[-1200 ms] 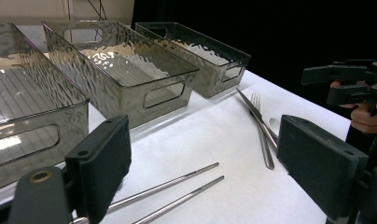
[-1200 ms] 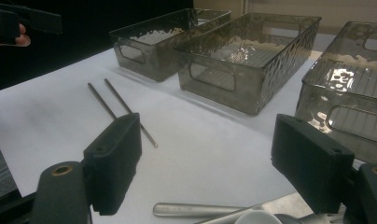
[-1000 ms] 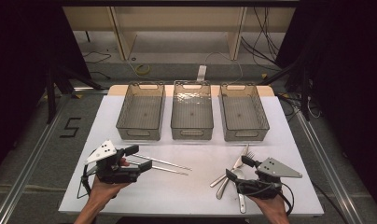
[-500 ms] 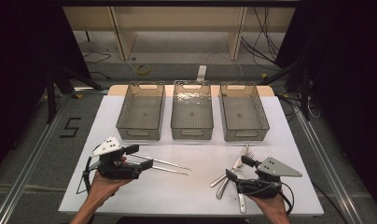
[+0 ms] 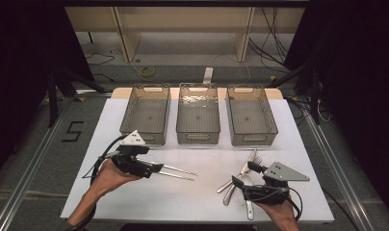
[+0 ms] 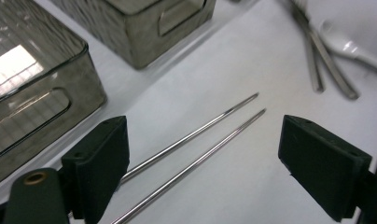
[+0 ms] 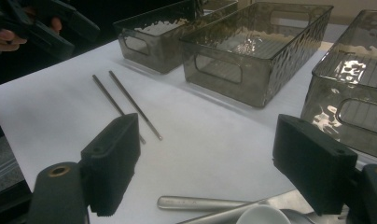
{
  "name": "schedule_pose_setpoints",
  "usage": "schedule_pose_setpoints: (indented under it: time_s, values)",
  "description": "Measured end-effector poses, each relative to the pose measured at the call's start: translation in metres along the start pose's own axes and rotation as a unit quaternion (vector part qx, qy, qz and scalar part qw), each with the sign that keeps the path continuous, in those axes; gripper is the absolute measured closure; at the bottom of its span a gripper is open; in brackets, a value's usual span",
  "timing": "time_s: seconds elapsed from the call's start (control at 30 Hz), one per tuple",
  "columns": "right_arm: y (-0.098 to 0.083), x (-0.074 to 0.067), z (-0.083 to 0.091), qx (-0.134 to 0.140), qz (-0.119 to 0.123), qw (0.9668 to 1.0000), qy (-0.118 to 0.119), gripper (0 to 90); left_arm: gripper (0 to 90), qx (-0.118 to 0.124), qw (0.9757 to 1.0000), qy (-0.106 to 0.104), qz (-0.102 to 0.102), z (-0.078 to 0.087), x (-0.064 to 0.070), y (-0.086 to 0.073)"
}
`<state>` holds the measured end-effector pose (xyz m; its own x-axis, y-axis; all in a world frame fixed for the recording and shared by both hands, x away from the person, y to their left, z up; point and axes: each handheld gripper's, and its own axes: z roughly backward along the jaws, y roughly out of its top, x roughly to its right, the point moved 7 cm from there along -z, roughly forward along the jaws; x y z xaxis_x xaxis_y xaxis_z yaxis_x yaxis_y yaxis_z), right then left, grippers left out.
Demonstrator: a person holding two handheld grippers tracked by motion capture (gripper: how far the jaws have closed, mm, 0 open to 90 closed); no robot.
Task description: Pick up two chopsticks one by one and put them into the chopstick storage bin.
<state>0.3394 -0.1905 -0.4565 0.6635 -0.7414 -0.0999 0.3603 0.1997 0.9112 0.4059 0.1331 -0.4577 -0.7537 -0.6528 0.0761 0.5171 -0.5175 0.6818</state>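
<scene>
Two thin metal chopsticks (image 5: pixel 175 172) lie side by side on the white table (image 5: pixel 192 202), left of centre. My left gripper (image 5: pixel 155 168) sits at their near ends, open; in the left gripper view the chopsticks (image 6: pixel 200 140) run out between the two spread jaws of my left gripper (image 6: pixel 203 158). A small pile of cutlery (image 5: pixel 240 169), with a fork, metal handles and a white spoon (image 7: pixel 263 215), lies at the front right. My right gripper (image 5: pixel 244 174) hovers over that pile, open and holding nothing, as the right gripper view of it (image 7: pixel 210 158) confirms.
Three clear grey bins stand in a row at the back of the table: left (image 5: pixel 144 138), middle (image 5: pixel 198 138) and right (image 5: pixel 252 140); nothing shows inside them. The table's front edge is close under both forearms. Cables lie on the floor beyond.
My left gripper has shifted a little to the right and forward, closer along the chopsticks. The right gripper and the cutlery have stayed put.
</scene>
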Motion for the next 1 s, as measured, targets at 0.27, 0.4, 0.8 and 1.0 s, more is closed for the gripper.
schedule_pose_setpoints:
  time_s: [0.27,0.4,0.8,1.0]
  values:
    - [-0.001,-0.001,-0.001,-0.007,0.003,1.0,0.004,24.3,19.9,-0.062,0.9981,-0.004,-0.006,-0.011,-0.013,-0.002]
    - [-0.001,-0.002,-0.002,-0.008,0.006,0.9999,0.007,24.4,23.7,-0.101,0.9947,-0.005,-0.021,-0.023,-0.016,-0.008]
    - [-0.003,-0.003,-0.004,-0.019,0.005,0.9997,0.011,24.6,39.5,-0.189,0.9796,-0.016,-0.065,-0.042,-0.02,-0.019]
    - [-0.004,-0.004,-0.005,-0.024,0.01,0.9996,0.012,24.6,48.3,-0.22,0.9724,-0.026,-0.074,-0.051,-0.022,-0.027]
